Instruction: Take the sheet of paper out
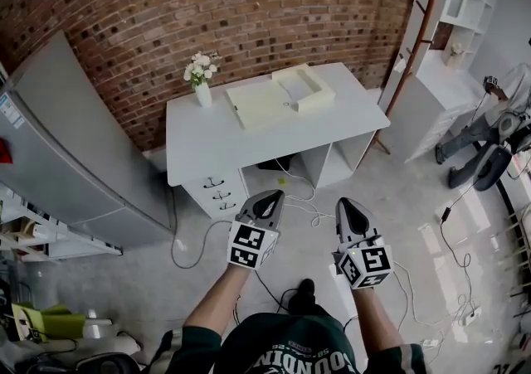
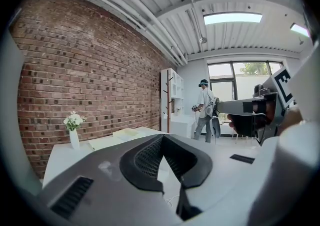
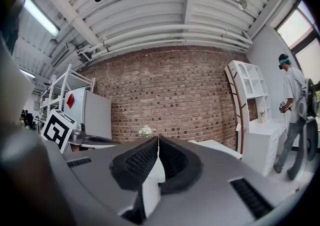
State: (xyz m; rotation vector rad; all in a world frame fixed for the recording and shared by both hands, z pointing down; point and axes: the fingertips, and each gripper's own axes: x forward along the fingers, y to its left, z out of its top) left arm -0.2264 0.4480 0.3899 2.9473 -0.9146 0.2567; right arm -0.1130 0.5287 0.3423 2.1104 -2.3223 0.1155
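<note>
- Left gripper (image 1: 270,196): lower middle of the head view, jaws pressed together, nothing between them.
- Right gripper (image 1: 348,206): just to its right, jaws likewise closed and empty.
- Both are held over the floor, below the desk (image 1: 199,157) in the frame and well apart from it.
- Box (image 1: 304,88): shallow, open-topped, on the desk in the upper middle.
- Cream slab (image 1: 257,104): flat, touching the box's left side.
- Sheet of paper: too small to make out; I cannot tell whether it lies in the box.
- Vase (image 1: 203,95): white flowers, at the desk's upper left corner.
</note>
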